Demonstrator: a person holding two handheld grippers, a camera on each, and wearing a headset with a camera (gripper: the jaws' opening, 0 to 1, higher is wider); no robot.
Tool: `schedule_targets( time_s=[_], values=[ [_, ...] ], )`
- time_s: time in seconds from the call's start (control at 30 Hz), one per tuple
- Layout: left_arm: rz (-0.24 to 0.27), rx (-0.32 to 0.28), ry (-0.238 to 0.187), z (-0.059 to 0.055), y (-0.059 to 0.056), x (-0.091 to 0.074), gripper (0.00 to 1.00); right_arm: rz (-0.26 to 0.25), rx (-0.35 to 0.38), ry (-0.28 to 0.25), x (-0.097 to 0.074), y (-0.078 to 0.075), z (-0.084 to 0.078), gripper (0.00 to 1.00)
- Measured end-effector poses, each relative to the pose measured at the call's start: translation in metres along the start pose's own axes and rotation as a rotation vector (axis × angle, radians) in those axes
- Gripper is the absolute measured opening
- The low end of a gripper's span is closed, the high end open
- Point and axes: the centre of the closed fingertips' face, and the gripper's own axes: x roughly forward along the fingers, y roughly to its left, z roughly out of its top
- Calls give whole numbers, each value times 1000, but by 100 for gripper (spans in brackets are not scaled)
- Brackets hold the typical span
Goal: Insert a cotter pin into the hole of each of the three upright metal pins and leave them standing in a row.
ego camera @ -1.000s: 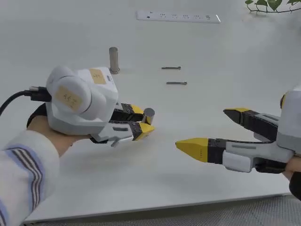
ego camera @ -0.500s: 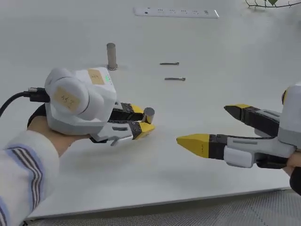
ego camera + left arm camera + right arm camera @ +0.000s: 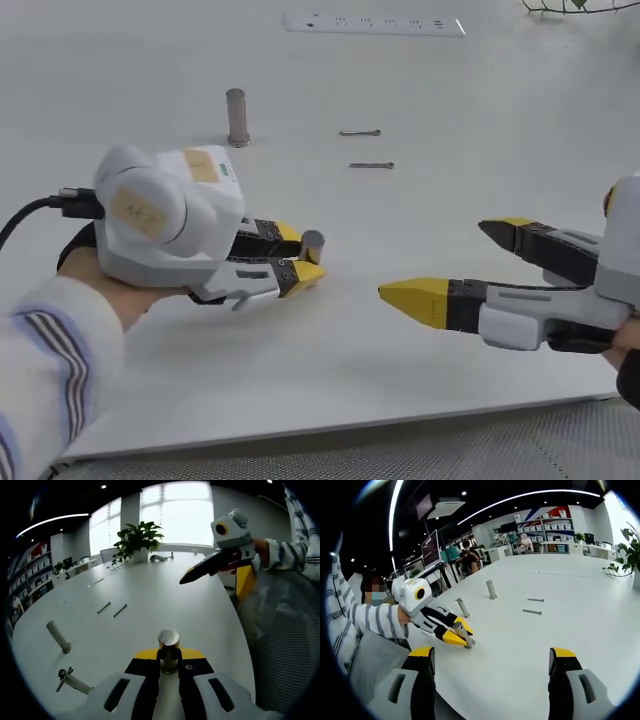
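White bench (image 3: 450,110) spans most of the head view. Left tool (image 3: 308,254) has a white housing and black-and-yellow jaws. It is gripped by a hand (image 3: 105,290) with a striped sleeve (image 3: 40,380). Jaws narrow, clamped on the held pin (image 3: 313,240), a short grey metal cylinder. This pin is upright between the tips, at the front-left of the bench. In the right gripper view its flanged foot meets the bench surface.

Right tool (image 3: 434,260) hovers to the right, apart from the left tool. Jaws wide, nothing between them, tips pointing toward the held pin.

Potted plant (image 3: 136,537) sits at one end of the bench. White power strip (image 3: 375,25) lies along the far edge; its markings are too small to read.

Two tan stickers (image 3: 140,208) are on the left tool housing. Their print is faint and unreadable.

Far pin (image 3: 236,117) stands upright alone at back-left, well apart from the held pin. Third pin (image 3: 70,679) stands near the left tool in the left gripper view. What looks like an inserted cotter pin (image 3: 63,672) crosses its top.

Two loose cotter pins (image 3: 371,165) lie flat mid-bench, near each other and roughly parallel. They are right of the far pin and well apart from both tools.
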Motion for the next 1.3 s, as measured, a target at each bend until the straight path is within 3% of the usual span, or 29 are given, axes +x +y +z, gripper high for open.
schedule_targets(
  time_s=[0.4, 0.63, 0.8, 0.9, 1.07, 1.2, 1.27, 1.3],
  values=[
    [4, -42, -8, 0, 1, -1, 10, 5, -2, -17, -1, 3, 5, 93],
    [4, -50, -25, 6, -2, -16, 13, 9, -12, -18, -3, 4, 7, 93],
    [21, -62, -41, 7, -6, -33, 27, 14, -30, -10, -3, 4, 7, 92],
    [23, -119, -80, 11, -9, -42, 30, 12, -41, 1, -4, 2, 5, 92],
    [69, -153, -93, 9, -7, -53, 55, 15, -51, -4, -7, 2, 7, 92],
    [98, -189, -120, 8, -6, -63, 64, 16, -57, -5, -8, 3, 8, 92],
    [143, -277, -85, -3, -1, -69, 74, 16, -60, -5, -9, 3, 8, 92],
    [159, -303, -90, -6, 2, -71, 78, 17, -61, -5, -9, 3, 8, 92]
  ],
)
